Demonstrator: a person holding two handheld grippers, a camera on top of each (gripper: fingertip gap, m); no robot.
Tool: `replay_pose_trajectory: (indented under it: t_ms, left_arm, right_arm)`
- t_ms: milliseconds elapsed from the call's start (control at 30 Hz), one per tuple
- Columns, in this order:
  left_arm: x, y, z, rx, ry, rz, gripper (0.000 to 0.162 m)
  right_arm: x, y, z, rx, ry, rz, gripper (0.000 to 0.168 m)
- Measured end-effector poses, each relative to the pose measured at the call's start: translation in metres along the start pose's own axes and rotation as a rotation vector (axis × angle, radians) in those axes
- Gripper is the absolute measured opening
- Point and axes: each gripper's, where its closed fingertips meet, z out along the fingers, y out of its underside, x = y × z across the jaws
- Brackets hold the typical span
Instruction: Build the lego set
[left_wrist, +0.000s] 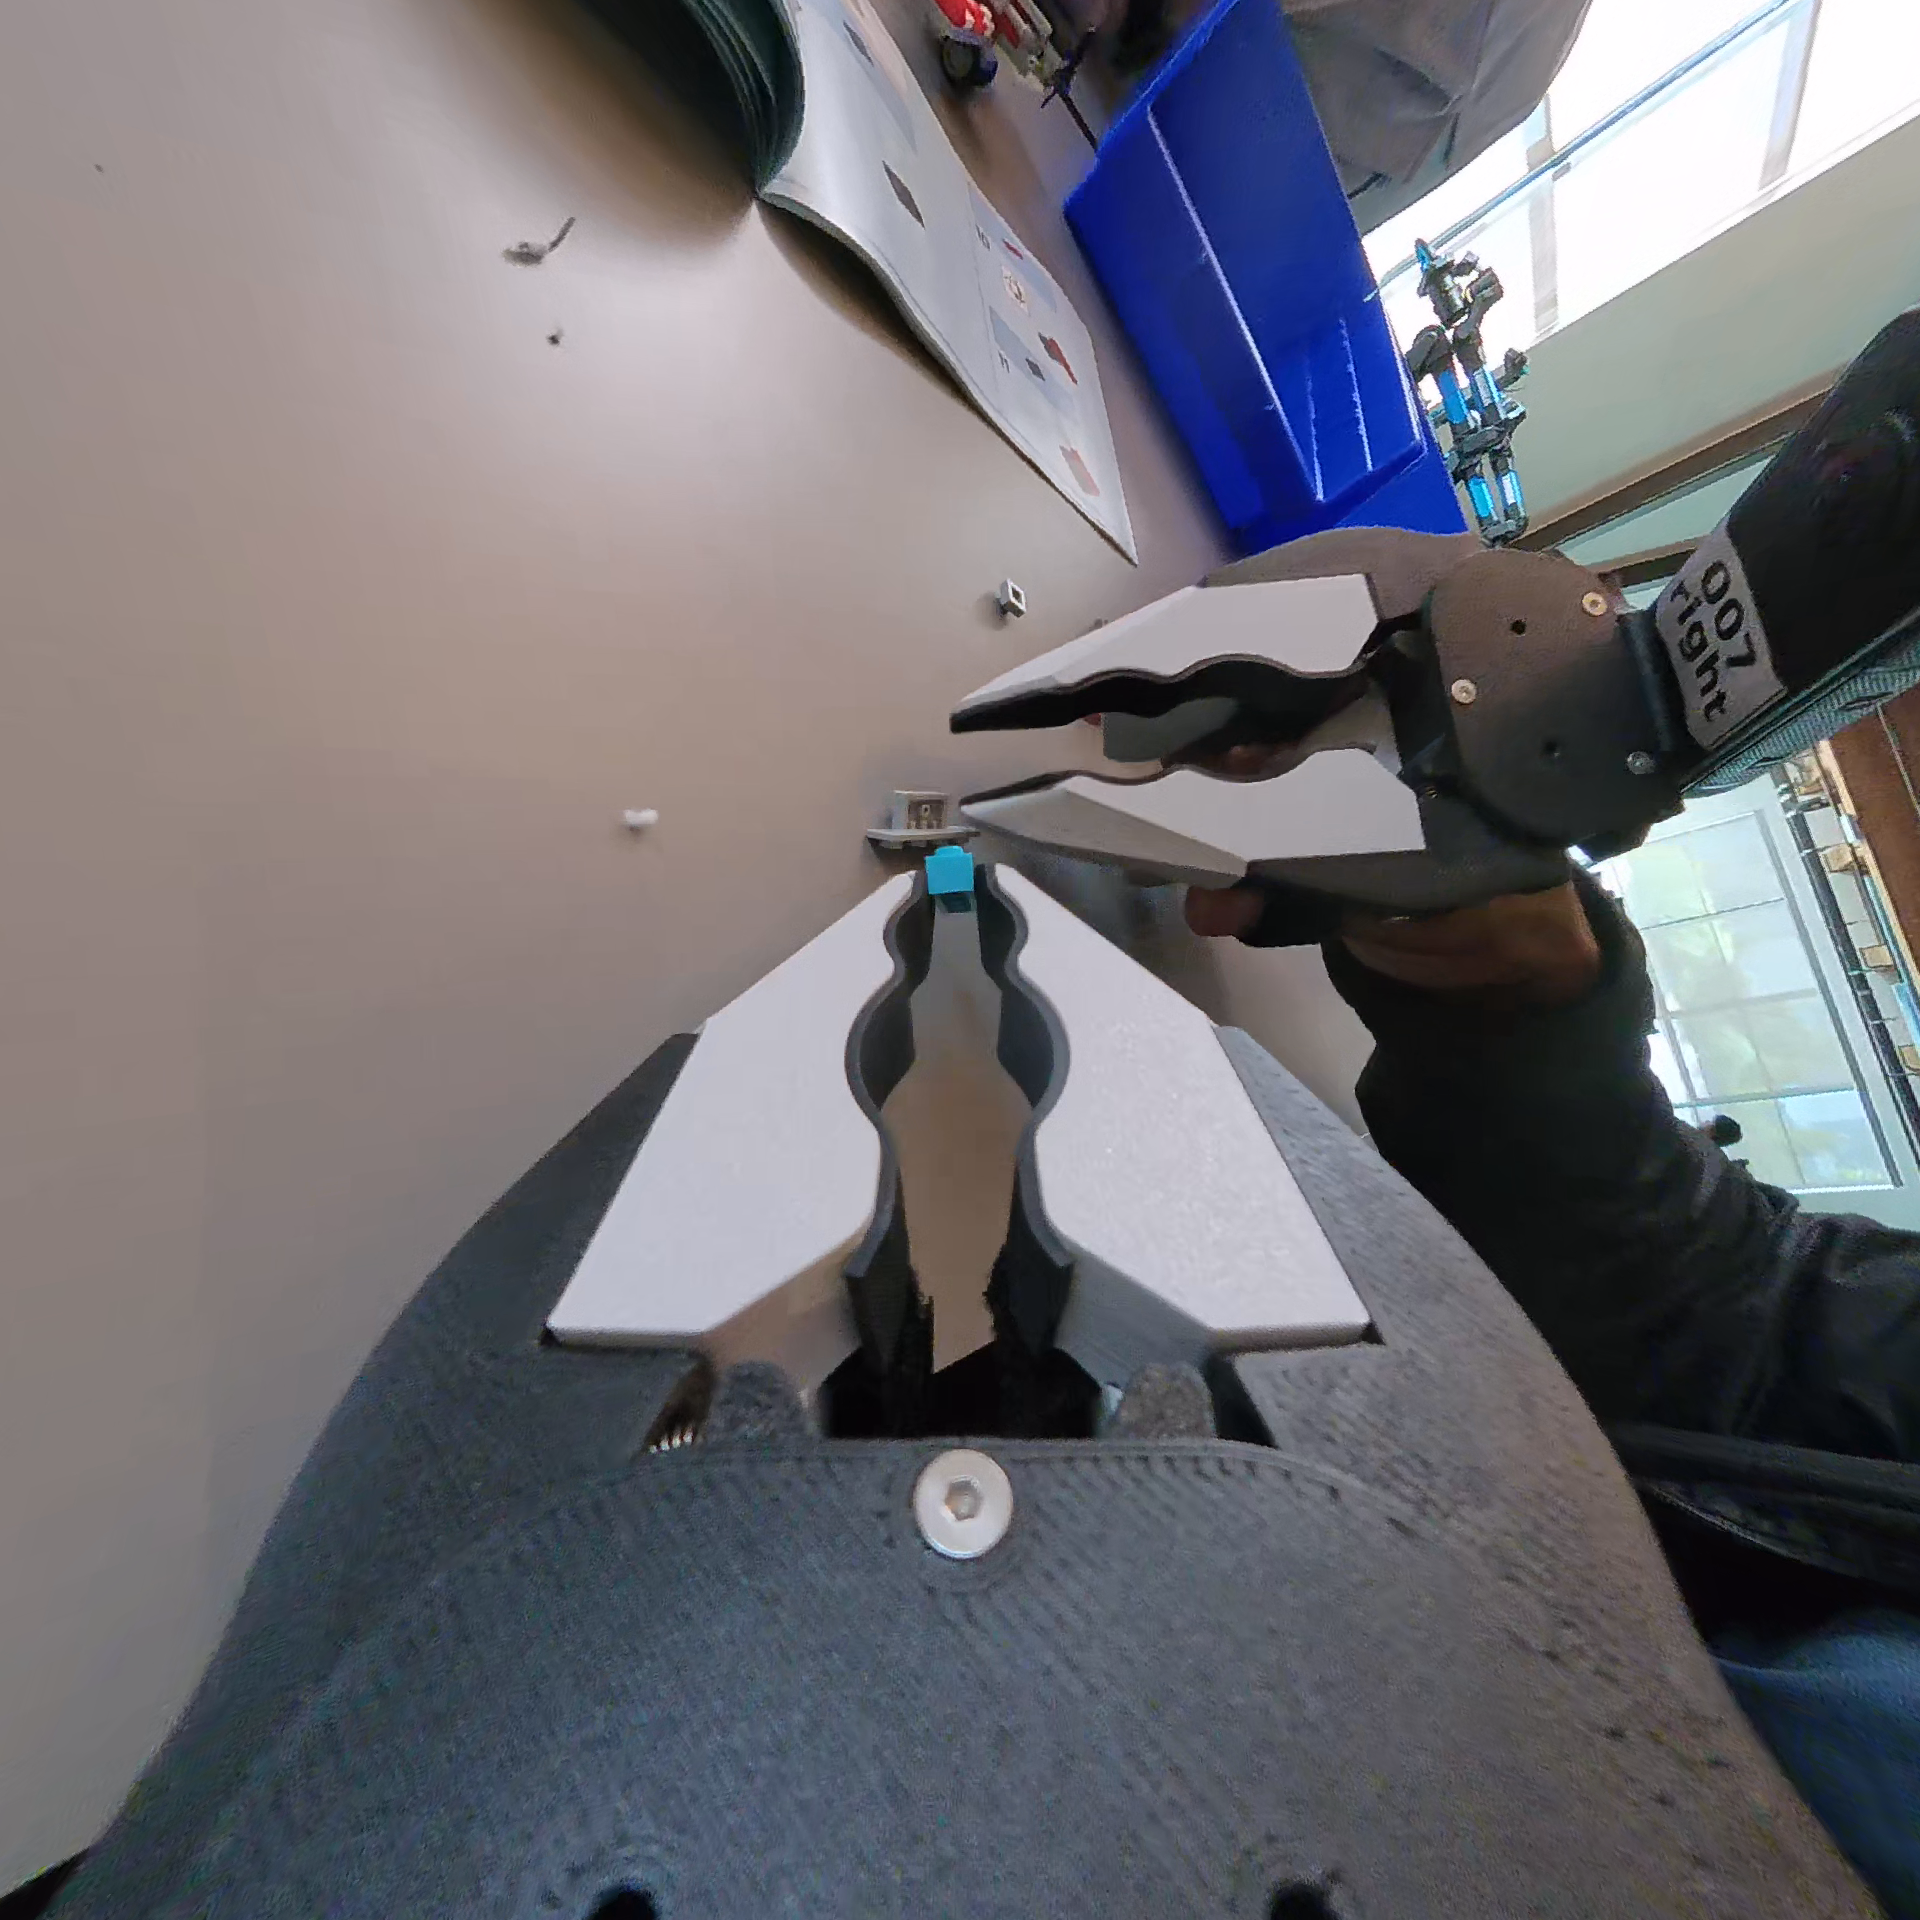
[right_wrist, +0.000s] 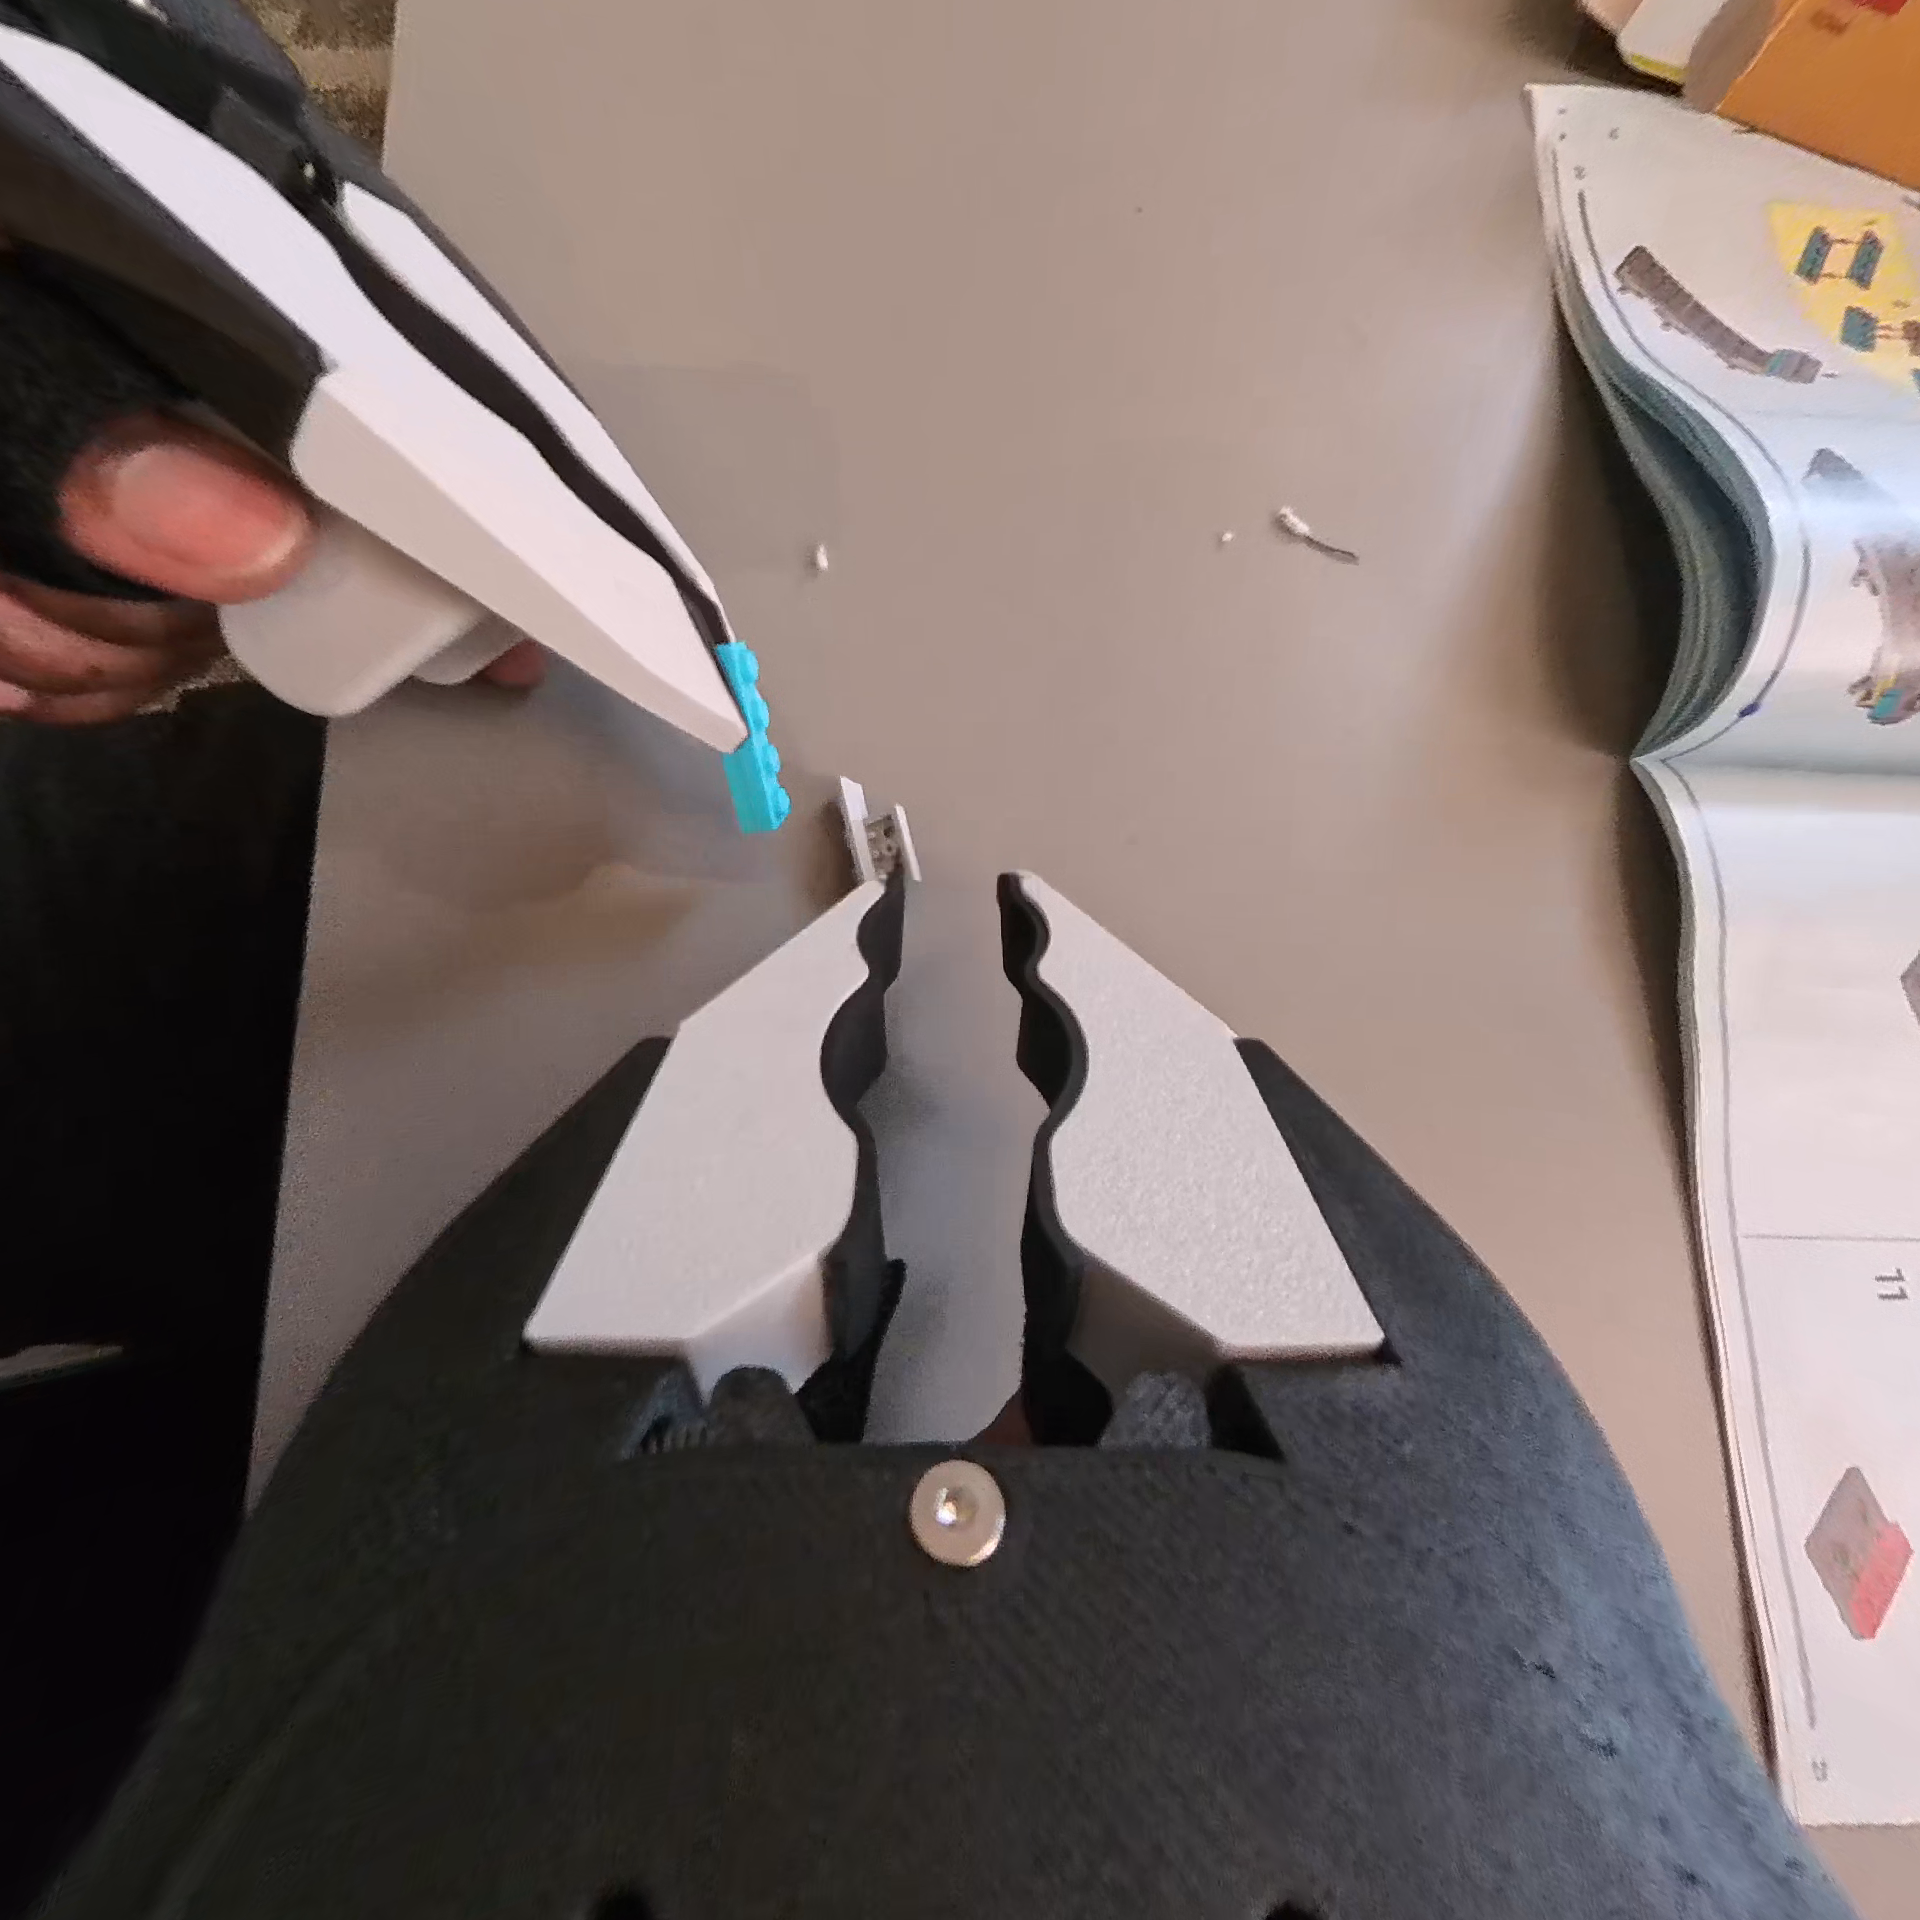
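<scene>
left gripper (left_wrist: 951, 891) pinches teal brick (right_wrist: 755, 746), hovering at 10 o'clock of grey piece (right_wrist: 881, 840) on worktop (right_wrist: 1143, 416). right gripper (right_wrist: 948, 888) part open, empty, beside it. next: steady grey piece, press brick on.

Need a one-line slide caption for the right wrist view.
Left gripper pinches a turquoise plate near a small grey piece; right gripper open beside it.

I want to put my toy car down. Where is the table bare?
Bare table lies beyond the grey piece, between it and the booklet, save a few crumbs. It is crowded where the left gripper, holding the turquoise brick, meets the right gripper.
</scene>
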Motion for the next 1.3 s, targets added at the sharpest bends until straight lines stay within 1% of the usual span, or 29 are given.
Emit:
replay_pose_trajectory:
  t_ms: [233,433,500,767,933,1067,1200,1300]
  left_arm:
    - [0.002,0.000,0.004,-0.006,0.005,-0.006,0.008]
    - [0.002,0.001,0.004,-0.018,0.015,-0.015,0.008]
    - [0.002,0.002,0.003,-0.033,0.018,-0.014,0.008]
    - [-0.003,0.007,-0.007,-0.117,0.034,0.028,0.008]
    - [-0.007,0.003,-0.013,-0.139,0.073,-0.001,0.008]
    - [-0.006,0.004,-0.014,-0.172,0.101,-0.001,0.008]
    - [-0.001,0.008,-0.009,-0.233,0.122,0.027,0.007]
    - [0.001,0.011,-0.004,-0.277,0.132,0.049,0.008]
  right_arm:
    - [-0.013,-0.001,0.003,0.018,-0.045,-0.012,0.018]
    - [-0.025,-0.003,0.005,0.036,-0.067,-0.040,0.012]
    - [-0.029,-0.003,0.006,0.038,-0.085,-0.052,0.009]
    - [-0.039,-0.007,0.008,0.045,-0.091,-0.118,0.008]
    - [-0.043,-0.007,0.009,0.042,-0.119,-0.123,0.009]
    - [-0.040,-0.003,0.006,0.024,-0.121,-0.077,0.017]
    - [-0.043,-0.002,0.003,0.027,-0.141,0.069,0.030]
    - [-0.047,-0.003,0.006,0.030,-0.149,0.134,0.033]
